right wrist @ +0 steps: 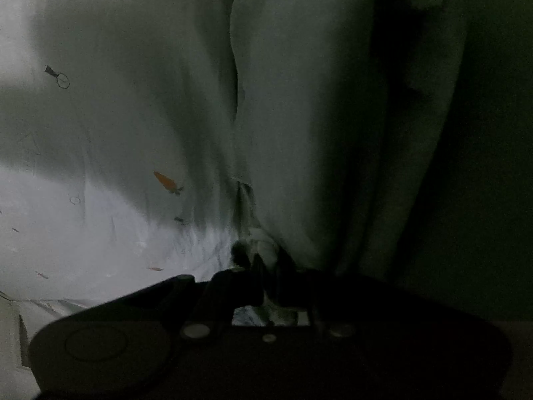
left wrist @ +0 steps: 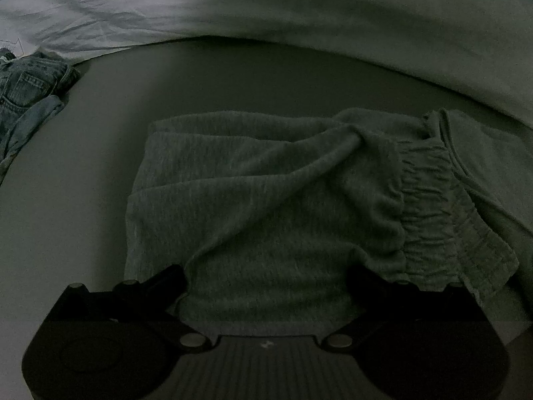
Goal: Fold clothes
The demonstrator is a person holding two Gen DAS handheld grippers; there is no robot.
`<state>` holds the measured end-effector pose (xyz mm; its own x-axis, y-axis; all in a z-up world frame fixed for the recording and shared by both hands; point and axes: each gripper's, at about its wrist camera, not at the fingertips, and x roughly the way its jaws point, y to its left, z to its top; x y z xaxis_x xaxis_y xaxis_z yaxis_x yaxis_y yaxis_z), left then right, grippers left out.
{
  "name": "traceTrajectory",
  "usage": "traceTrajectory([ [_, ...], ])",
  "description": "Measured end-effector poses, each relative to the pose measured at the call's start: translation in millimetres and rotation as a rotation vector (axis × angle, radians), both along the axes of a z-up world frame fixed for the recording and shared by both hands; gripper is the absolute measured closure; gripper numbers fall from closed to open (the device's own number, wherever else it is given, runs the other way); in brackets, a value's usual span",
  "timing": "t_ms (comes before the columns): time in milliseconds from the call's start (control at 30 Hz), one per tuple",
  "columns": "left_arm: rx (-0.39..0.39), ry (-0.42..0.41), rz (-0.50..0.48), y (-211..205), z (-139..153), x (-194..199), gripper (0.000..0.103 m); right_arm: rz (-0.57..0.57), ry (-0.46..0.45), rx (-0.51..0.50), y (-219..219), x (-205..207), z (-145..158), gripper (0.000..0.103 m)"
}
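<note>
Sweatpants point(left wrist: 266, 200) half-folded, rumpled w/ waistband showing; left gripper point(left wrist: 266, 286) fingers spread over near edge. Jeans point(left wrist: 26, 93) beside, unfolded. Right gripper point(right wrist: 260, 263) pinches white cloth point(right wrist: 299, 116).

The shorts point(left wrist: 266, 200) were soft, matt grey knit cloth; the jeans point(left wrist: 23, 90) rough denim; the sheet point(left wrist: 299, 10) thin, wrinkled white cloth; the left gripper point(left wrist: 266, 286) matt black plastic.
</note>
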<state>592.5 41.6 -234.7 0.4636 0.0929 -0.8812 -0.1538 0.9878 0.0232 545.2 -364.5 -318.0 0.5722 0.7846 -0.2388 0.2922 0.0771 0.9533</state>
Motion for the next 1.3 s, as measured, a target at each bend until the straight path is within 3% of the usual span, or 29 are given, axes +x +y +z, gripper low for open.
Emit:
traceTrajectory([
  [200,0.000,-0.012,-0.006,4,-3,-1,0.000,0.024,-0.009,-0.088,9,-10,16,0.094],
  [300,0.000,-0.016,-0.006,4,-3,-1,0.000,0.053,-0.106,-0.105,15,-11,35,0.094],
  [433,0.001,-0.021,-0.006,4,-4,0,0.000,0.112,-0.082,-0.213,22,-5,36,0.094],
  [500,0.001,-0.022,-0.008,6,-4,0,0.000,0.128,-0.078,-0.256,22,-6,40,0.089],
  [633,0.002,-0.035,-0.012,6,-6,-1,0.000,0.105,-0.147,-0.260,15,-17,61,0.066],
  [733,0.003,-0.038,-0.015,7,-7,-1,0.000,0.025,-0.202,-0.298,-9,-25,72,0.063],
  [800,0.002,-0.037,-0.017,8,-7,0,0.000,-0.061,-0.207,-0.385,-26,-29,80,0.063],
  [867,0.002,-0.038,-0.019,7,-8,1,0.000,-0.179,-0.201,-0.544,-38,-31,87,0.063],
  [1000,0.001,-0.035,-0.026,7,-9,2,0.000,-0.229,-0.193,-0.764,-68,-31,91,0.063],
  [1100,0.001,-0.037,-0.025,6,-8,1,0.000,-0.212,-0.193,-0.880,-66,-17,85,0.056],
  [1300,0.001,-0.040,-0.025,5,-9,-1,0.000,-0.125,-0.237,-0.971,-54,23,73,0.051],
])
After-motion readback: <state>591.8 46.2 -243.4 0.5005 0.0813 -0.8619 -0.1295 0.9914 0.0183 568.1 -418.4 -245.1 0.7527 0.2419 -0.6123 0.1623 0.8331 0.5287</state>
